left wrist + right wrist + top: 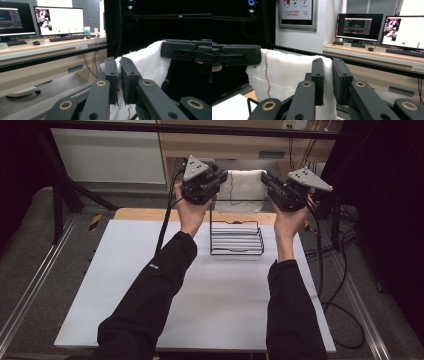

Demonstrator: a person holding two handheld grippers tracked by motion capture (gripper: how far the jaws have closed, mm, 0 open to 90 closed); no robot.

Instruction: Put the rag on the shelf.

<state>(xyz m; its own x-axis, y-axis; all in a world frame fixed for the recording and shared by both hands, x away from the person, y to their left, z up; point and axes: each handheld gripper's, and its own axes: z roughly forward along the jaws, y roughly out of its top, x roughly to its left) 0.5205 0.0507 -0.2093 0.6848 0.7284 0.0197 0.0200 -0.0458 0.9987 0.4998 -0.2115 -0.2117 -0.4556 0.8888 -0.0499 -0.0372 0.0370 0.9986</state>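
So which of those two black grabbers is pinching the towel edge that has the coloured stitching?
The left gripper. The stitched line runs down the white towel near its jaws, while the right gripper clamps the opposite, plain corner above the wire rack.

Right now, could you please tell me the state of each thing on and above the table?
white cloth: held up, stretched between both grippers, above the rack.
left gripper: shut on one cloth edge.
right gripper: shut on the other edge.
black wire rack: upright on the table, empty.
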